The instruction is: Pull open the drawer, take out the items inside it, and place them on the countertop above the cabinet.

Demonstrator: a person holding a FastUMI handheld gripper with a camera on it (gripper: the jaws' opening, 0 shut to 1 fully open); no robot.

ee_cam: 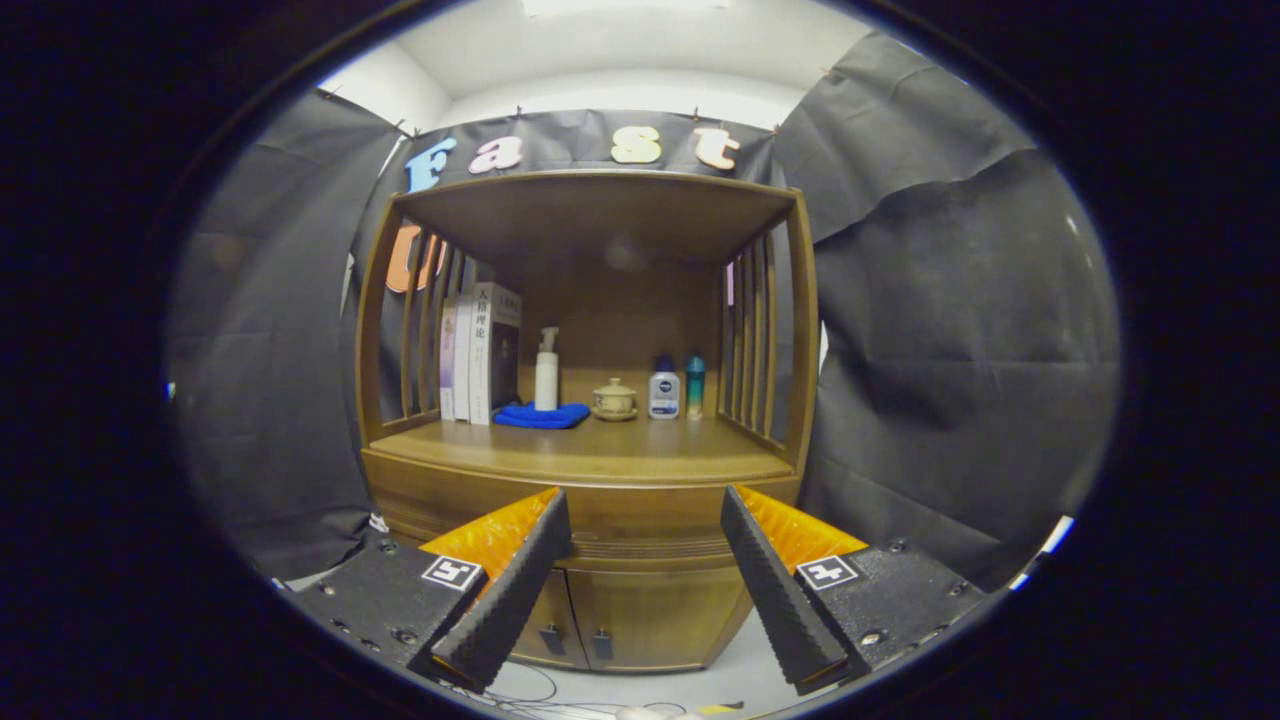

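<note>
A wooden cabinet (pixel 600 460) stands ahead against the booth wall. Its drawer front (pixel 645 515) is closed and sits level with the tips of my gripper (pixel 645 515), a short way beyond them. The gripper is open, its two fingers spread wide with nothing between them. The countertop (pixel 600 445) above the drawer is bare at the front. Below the drawer are two small doors with dark handles (pixel 575 640).
At the back of the countertop stand several books (pixel 480 350), a white pump bottle (pixel 546 370) on a blue cloth (pixel 542 415), a lidded cup (pixel 614 398) and two small bottles (pixel 676 388). Slatted side rails (pixel 755 340) flank the shelf. Cables lie on the floor.
</note>
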